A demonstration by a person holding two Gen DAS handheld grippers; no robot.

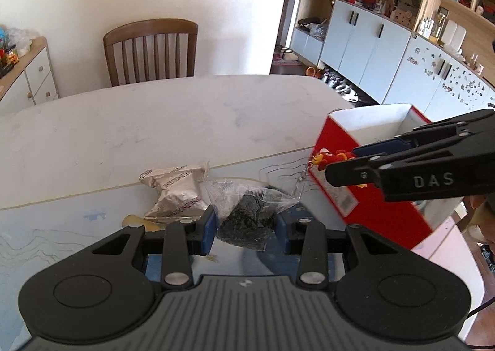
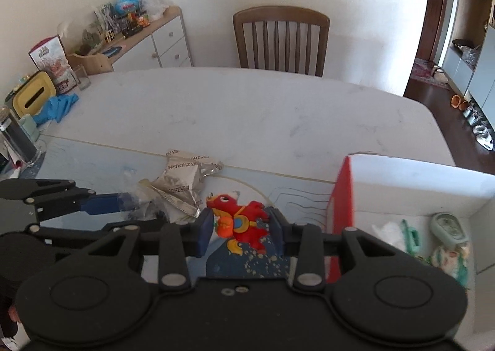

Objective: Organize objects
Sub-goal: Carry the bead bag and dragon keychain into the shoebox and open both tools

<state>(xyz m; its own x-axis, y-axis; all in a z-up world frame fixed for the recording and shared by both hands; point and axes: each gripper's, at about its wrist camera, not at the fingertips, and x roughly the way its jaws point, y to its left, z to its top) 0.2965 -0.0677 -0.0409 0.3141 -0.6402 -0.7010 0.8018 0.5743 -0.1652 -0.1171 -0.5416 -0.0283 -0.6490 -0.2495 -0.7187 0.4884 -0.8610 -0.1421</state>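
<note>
A long white table point(image 2: 247, 109) fills the middle of the room, with a wooden chair point(image 2: 280, 40) pushed in at its far side, straight ahead of both grippers. On the near part of the table lies a pale blue mat point(image 1: 77, 221), under both tools. To the right of the right gripper point(image 2: 241, 229) stands an open red-and-white box point(image 2: 342, 196), its near wall just beside that gripper's right finger; a few small greenish things lie inside, too blurred to name. Ahead of both grippers, between them and the table's bare middle, rests a crumpled silver foil packet point(image 2: 182, 179). The left gripper point(image 1: 244, 225) is clamped on a clear plastic bag of dark bits point(image 1: 247, 211), the blue pads pressing its sides, the bag hanging clear of the mat. The right gripper is clamped on a small red dragon toy point(image 2: 239, 221), held between its pads above the mat, left of the box.
</note>
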